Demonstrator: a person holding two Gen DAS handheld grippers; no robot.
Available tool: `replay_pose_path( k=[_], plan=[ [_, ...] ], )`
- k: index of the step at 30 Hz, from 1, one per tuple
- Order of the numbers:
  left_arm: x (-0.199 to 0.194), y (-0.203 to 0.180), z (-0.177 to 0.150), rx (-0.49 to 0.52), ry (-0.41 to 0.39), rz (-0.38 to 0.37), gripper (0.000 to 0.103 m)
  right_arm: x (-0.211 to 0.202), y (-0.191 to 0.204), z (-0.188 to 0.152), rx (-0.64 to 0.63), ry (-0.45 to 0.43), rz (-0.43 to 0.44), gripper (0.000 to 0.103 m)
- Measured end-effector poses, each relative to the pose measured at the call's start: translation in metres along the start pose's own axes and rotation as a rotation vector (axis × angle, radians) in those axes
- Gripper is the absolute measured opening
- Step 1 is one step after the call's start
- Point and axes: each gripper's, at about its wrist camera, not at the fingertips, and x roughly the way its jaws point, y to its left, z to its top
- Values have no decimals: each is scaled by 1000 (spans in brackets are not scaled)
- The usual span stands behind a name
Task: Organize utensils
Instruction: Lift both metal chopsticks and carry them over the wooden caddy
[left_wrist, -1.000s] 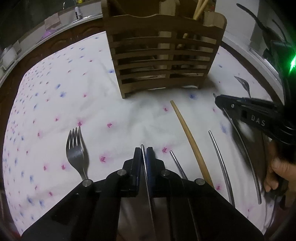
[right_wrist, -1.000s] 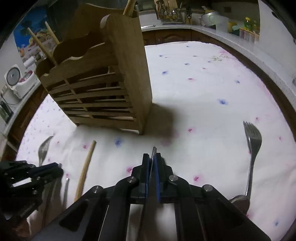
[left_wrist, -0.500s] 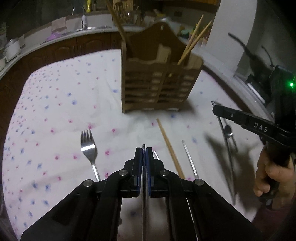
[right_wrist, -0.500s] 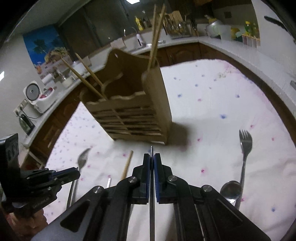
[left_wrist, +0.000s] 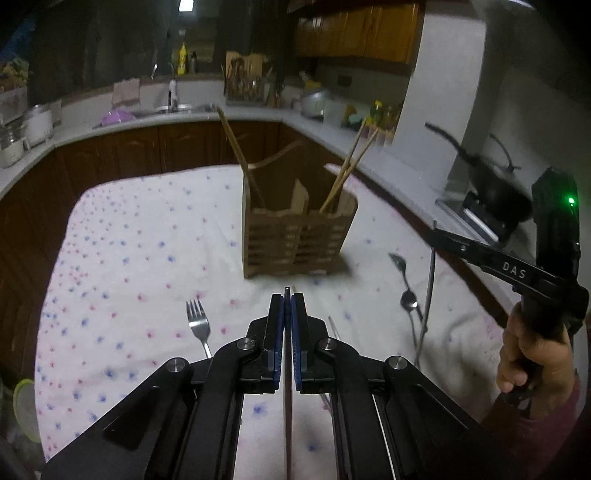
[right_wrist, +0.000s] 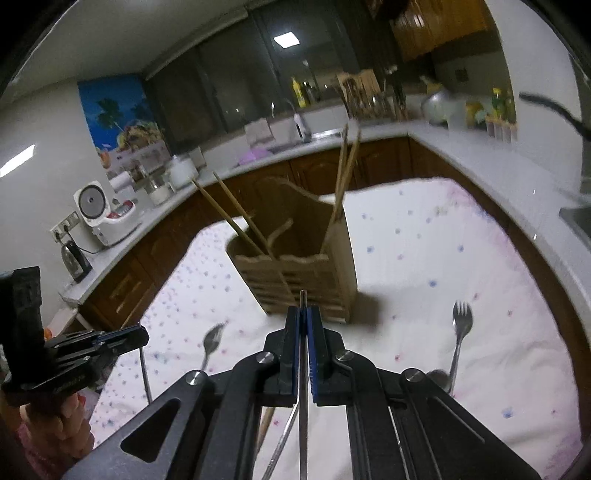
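My left gripper (left_wrist: 287, 300) is shut on a thin metal chopstick (left_wrist: 287, 387), held above the cloth. My right gripper (right_wrist: 303, 311) is shut on another metal chopstick (right_wrist: 303, 387); it shows in the left wrist view (left_wrist: 436, 233) with the stick hanging down. The wooden utensil holder (left_wrist: 295, 236) stands ahead on the table, also in the right wrist view (right_wrist: 306, 273), with wooden chopsticks (left_wrist: 351, 162) in its compartments. A fork (left_wrist: 197, 326) lies on the cloth at left, and spoons (left_wrist: 406, 280) at right.
The table has a white dotted cloth (left_wrist: 129, 258). A fork (right_wrist: 460, 332) and a spoon (right_wrist: 210, 343) lie on it in the right wrist view. More sticks lie under my grippers. Kitchen counters (left_wrist: 147, 118) curve round behind.
Both grippers have lifted up and back from the cloth, each with a metal chopstick. The holder now looks farther away and more of the kitchen shows.
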Motion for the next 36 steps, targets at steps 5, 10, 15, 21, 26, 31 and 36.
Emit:
replay_pose_path(
  k=[5, 10, 15, 21, 26, 31, 36],
  plan=[
    [-22, 3, 7, -19, -70, 3, 3, -24, 10, 10, -32, -66, -11, 4],
    [-31, 5, 11, -29, -104, 9, 3, -31, 13, 13, -38, -90, -8, 4],
    [-35, 6, 14, -30, -124, 22, 3, -34, 14, 15, -36, -108, 2, 4],
    [-38, 7, 20, -35, -148, 24, 3, -38, 13, 20, -34, -134, 5, 4],
    [-41, 6, 27, -32, -173, 27, 3, -39, 11, 24, -29, -158, 7, 4],
    [-43, 8, 38, -42, -203, 27, 3, -38, 9, 29, -21, -178, 10, 4],
    [-47, 8, 48, -47, -236, 25, 3, -37, 6, 37, -18, -199, 9, 4]
  ],
)
